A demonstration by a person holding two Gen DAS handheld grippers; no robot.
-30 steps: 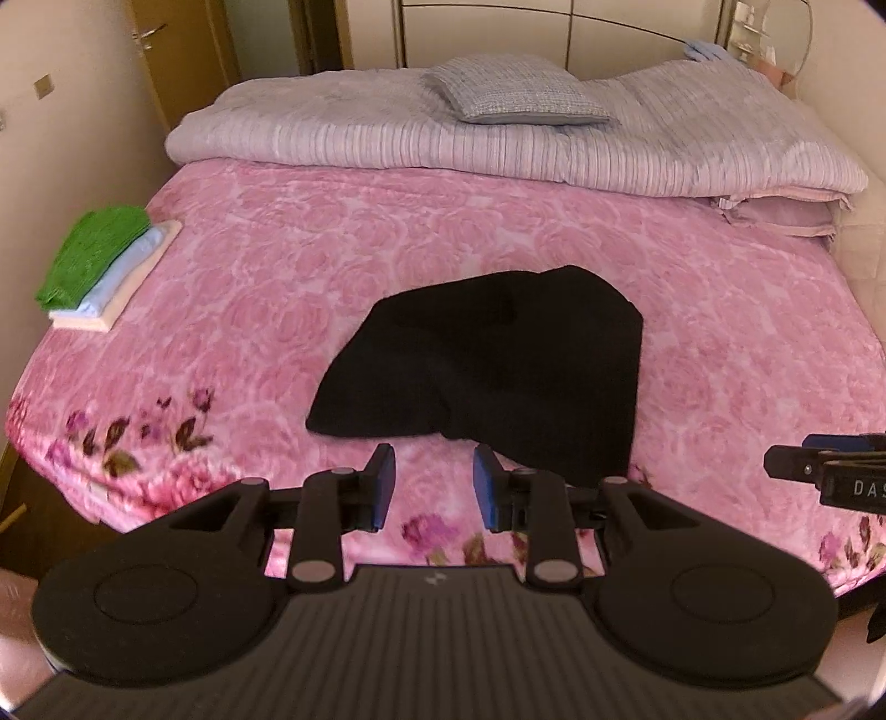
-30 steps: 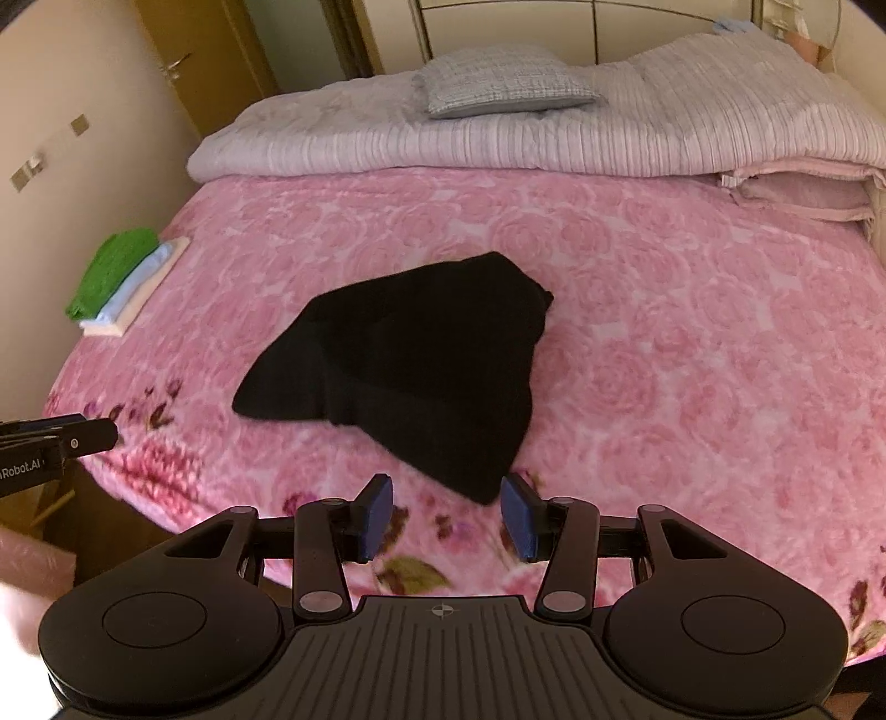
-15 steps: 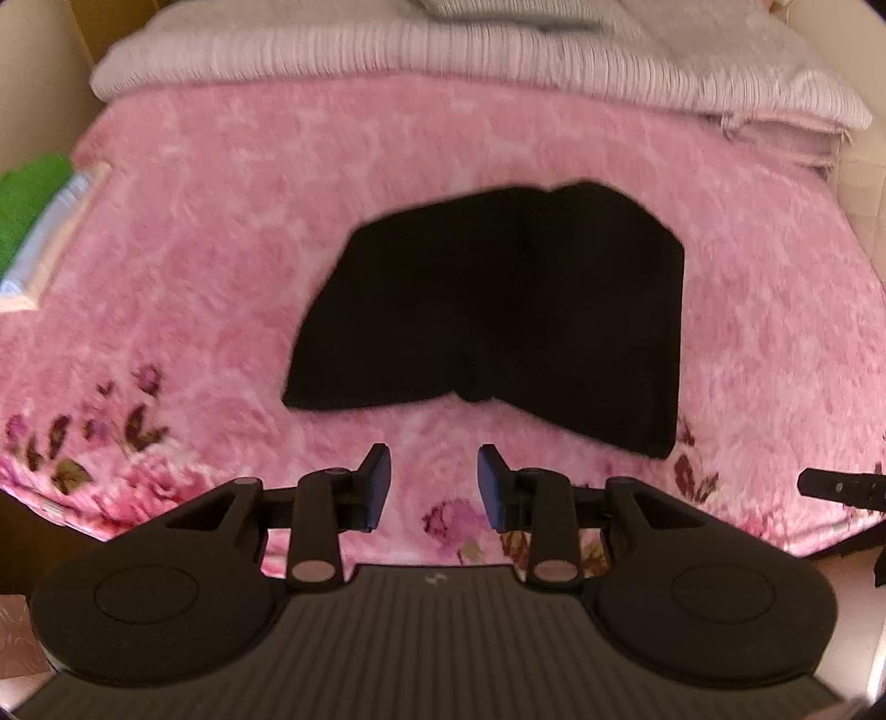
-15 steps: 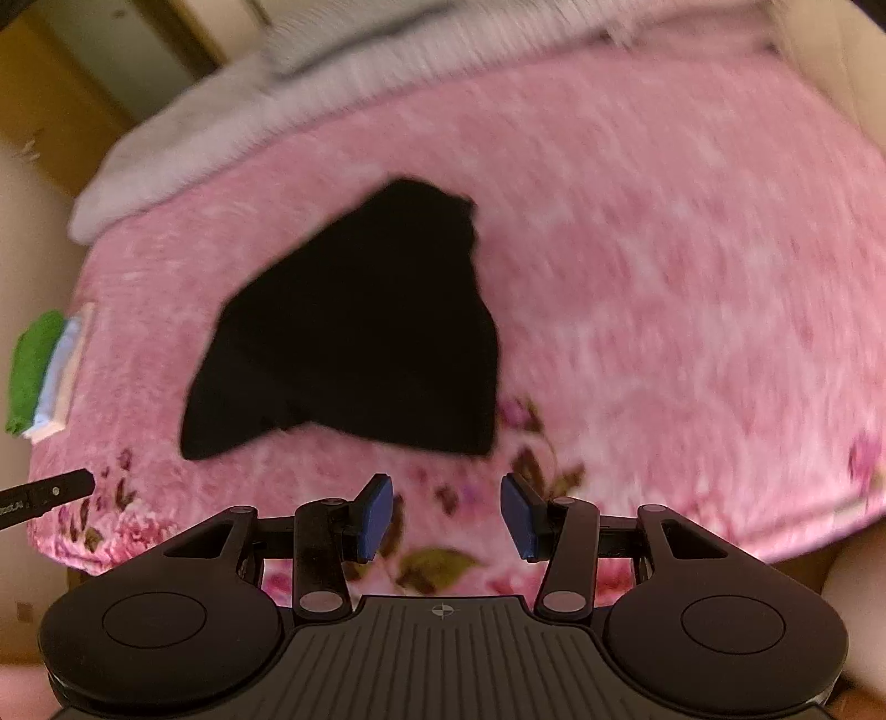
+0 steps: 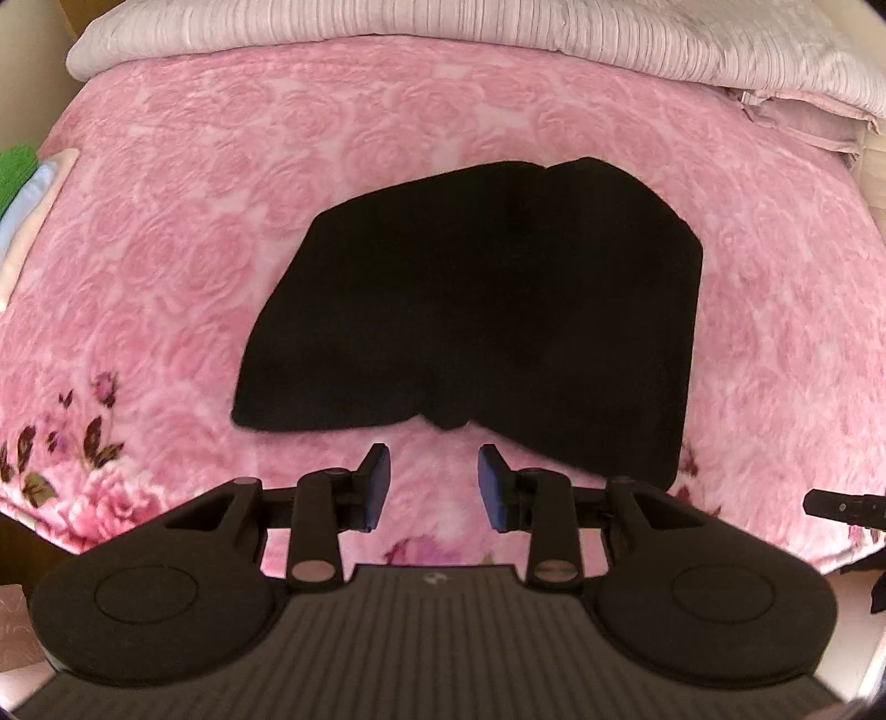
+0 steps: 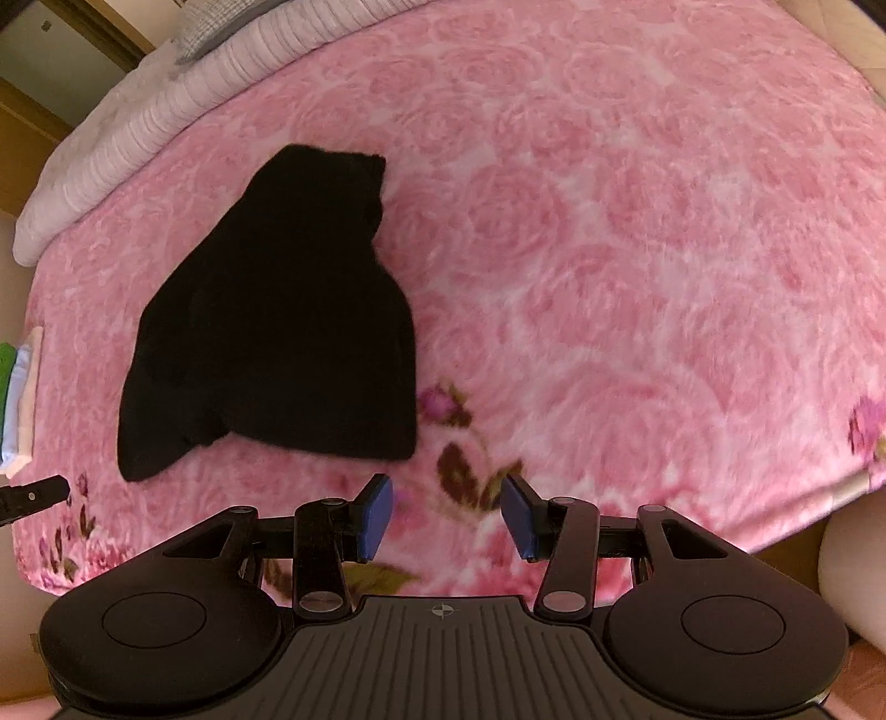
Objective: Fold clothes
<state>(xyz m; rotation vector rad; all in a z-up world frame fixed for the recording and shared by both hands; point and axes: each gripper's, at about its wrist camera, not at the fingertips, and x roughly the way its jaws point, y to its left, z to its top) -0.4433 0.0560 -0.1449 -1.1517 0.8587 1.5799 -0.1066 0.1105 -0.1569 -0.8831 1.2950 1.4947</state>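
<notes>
Matt black cloth garment (image 5: 476,310) lies on a plush, rose-embossed pink blanket (image 5: 194,249); ribbed quilt (image 5: 498,33) at top; grippers' shells matt black plastic.

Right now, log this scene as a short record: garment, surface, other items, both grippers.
garment: black garment, lying loosely spread on the bed, not yet neatly folded
surface: pink rose-patterned blanket
stack: folded clothes, green on top, at the bed's edge
bedding: striped quilt folded along the far side
left gripper: open, jaws just opened wider, nothing between them, above the garment's near edge
right gripper: open, empty, over bare blanket beside the garment's near corner
contact: neither gripper touches the garment
</notes>
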